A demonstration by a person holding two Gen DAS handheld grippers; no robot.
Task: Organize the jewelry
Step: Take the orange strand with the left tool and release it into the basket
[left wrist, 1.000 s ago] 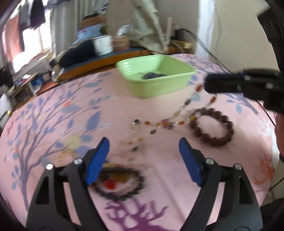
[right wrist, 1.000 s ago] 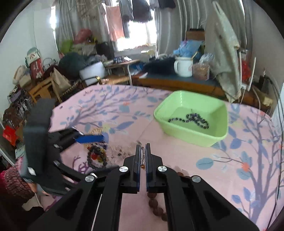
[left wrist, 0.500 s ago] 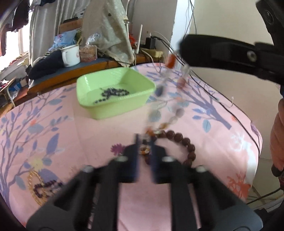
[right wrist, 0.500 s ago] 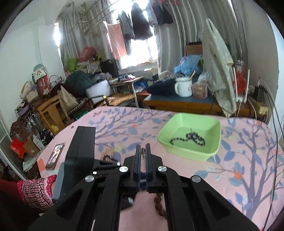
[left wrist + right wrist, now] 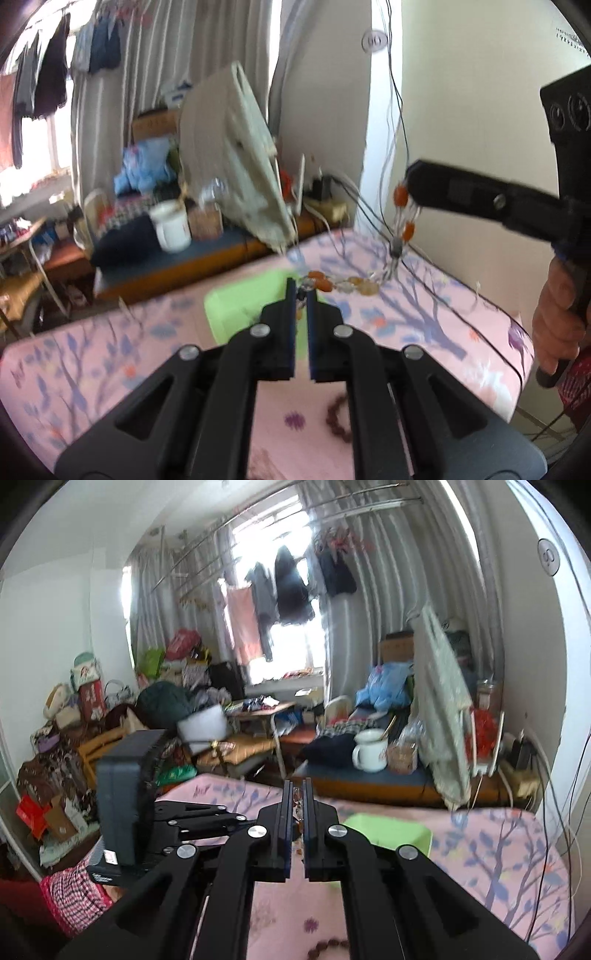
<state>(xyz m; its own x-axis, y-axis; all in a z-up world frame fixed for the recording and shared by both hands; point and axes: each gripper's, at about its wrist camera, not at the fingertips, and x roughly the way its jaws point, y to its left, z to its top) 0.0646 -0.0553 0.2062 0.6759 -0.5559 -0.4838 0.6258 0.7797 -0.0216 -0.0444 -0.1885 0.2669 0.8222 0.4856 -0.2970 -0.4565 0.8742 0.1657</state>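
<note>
Orange-beaded necklace (image 5: pixel 400 221) hangs in the air above the pink bench (image 5: pixel 424 325), one end pinched by the left gripper (image 5: pixel 301 291), the other by the right gripper (image 5: pixel 297 797), near the green tray (image 5: pixel 240 306).

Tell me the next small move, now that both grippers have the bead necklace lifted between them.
Probably carry both ends over the light green plastic tray before releasing. The left gripper and right gripper are each shut on an end of the orange and clear bead necklace, which hangs slack in the air between them, beside the tray rather than above it. The dark brown wooden bead bracelet remains on the pink floral tablecloth.
</note>
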